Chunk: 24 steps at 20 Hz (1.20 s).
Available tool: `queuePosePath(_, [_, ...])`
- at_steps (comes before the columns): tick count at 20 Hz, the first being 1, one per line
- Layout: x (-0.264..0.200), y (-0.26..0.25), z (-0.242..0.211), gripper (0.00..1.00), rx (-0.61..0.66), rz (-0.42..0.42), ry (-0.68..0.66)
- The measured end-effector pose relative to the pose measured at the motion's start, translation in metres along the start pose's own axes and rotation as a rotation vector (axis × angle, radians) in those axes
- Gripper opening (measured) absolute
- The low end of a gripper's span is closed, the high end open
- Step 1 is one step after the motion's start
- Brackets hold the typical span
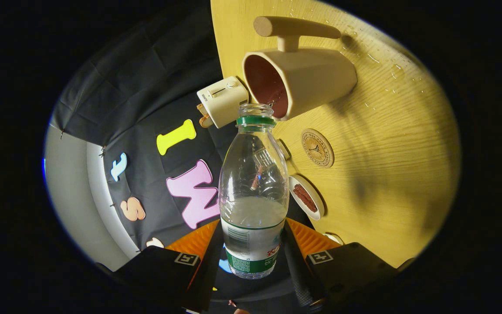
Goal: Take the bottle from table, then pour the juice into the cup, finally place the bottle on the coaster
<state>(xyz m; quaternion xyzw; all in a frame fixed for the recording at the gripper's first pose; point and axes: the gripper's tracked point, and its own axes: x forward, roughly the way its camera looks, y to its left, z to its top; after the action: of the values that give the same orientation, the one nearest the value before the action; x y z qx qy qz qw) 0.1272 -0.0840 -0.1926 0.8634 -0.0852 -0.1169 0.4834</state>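
Tool (253,257) clamped around clear ribbed plastic bottle (253,192), open mouth at cream faceted cup (296,80) on woodgrain table (390,174).

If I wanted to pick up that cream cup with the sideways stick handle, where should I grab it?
Probably by the handle. It is a straight peg that sticks out from the cup's side, clear of the wall, so two fingers could close across it from its free end. The cup body looks wide and tapered, a poorer fit. Right now the gripper is shut on the bottle, whose open mouth sits at the cup's rim.
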Motion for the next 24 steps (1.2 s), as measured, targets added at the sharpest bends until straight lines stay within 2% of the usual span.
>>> queuePosePath(10, [-0.001, 0.038, 0.002, 0.75, 0.137, 0.060, -0.004])
queuePosePath(15, [0.001, 0.051, 0.003, 0.75, 0.161, 0.080, -0.016])
queuePosePath(20, [0.005, 0.045, 0.004, 0.75, 0.124, 0.081, -0.042])
queuePosePath(24, [0.008, 0.032, 0.007, 0.75, 0.005, 0.069, -0.075])
